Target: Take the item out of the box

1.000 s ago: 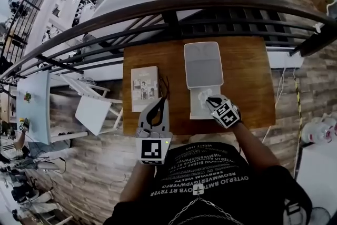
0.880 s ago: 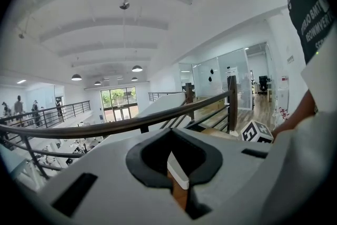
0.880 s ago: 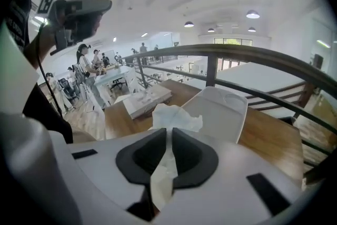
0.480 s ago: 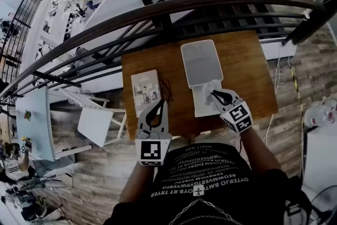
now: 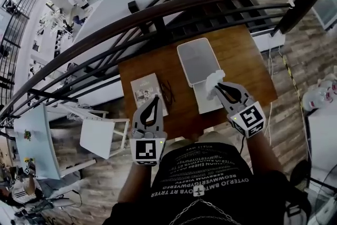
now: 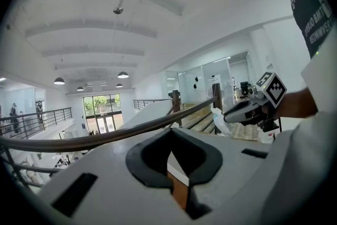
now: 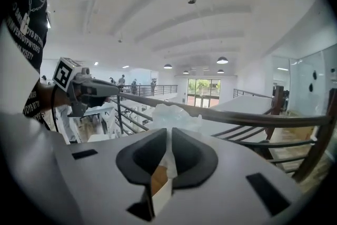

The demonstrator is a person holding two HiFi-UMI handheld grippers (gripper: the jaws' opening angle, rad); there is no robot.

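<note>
On the wooden table (image 5: 247, 68) lies an open white box (image 5: 209, 101), its lid (image 5: 198, 60) just behind it. My right gripper (image 5: 219, 87) hangs above the box, shut on a crumpled white plastic wrap (image 5: 212, 82) that is lifted clear of it. In the right gripper view the wrap (image 7: 174, 115) bulges out past the closed jaws of that gripper (image 7: 168, 137). My left gripper (image 5: 154, 99) hovers over the table's front left part, shut and empty. Its jaws touch in the left gripper view (image 6: 169, 140), where the right gripper (image 6: 246, 110) and the wrap (image 6: 219, 119) show at the right.
A booklet (image 5: 146, 90) lies on the table's left side with a thin black cord (image 5: 168, 91) beside it. A dark curved railing (image 5: 174, 5) runs behind the table. White chairs (image 5: 100, 137) stand left of the table on the wood floor.
My right gripper has risen out of the box with the white wrap pinched in it, moving up and slightly right. The left gripper has stayed near the booklet.
</note>
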